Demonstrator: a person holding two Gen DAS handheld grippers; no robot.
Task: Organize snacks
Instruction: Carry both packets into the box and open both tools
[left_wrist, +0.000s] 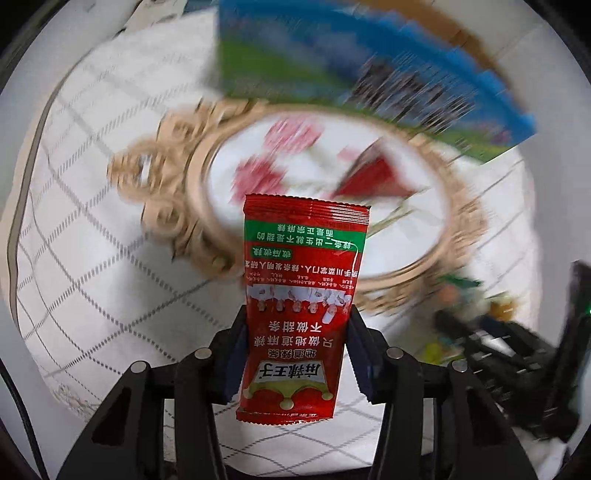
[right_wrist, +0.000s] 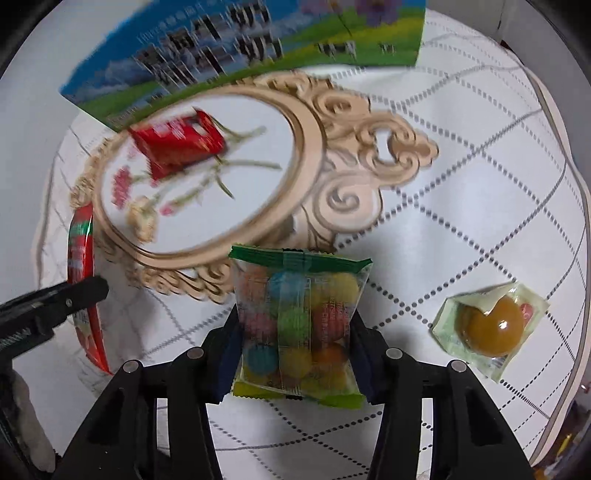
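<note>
My left gripper (left_wrist: 295, 332) is shut on a red spicy-snack packet (left_wrist: 303, 280) and holds it upright above the near rim of an ornate oval tray (left_wrist: 177, 206). A small red box (left_wrist: 373, 177) lies in the tray. My right gripper (right_wrist: 295, 332) is shut on a clear bag of coloured candy balls (right_wrist: 299, 325), held just in front of the tray (right_wrist: 369, 155), where the red box (right_wrist: 181, 144) also shows. The left gripper (right_wrist: 51, 306) with its red packet (right_wrist: 83, 280) appears edge-on at the left of the right wrist view.
A wrapped amber jelly (right_wrist: 487, 328) lies on the white quilted cloth (right_wrist: 461, 184) to the right. A blue and green carton (right_wrist: 240, 51) stands behind the tray, also in the left wrist view (left_wrist: 332, 66). The right gripper (left_wrist: 517, 350) shows at the lower right there.
</note>
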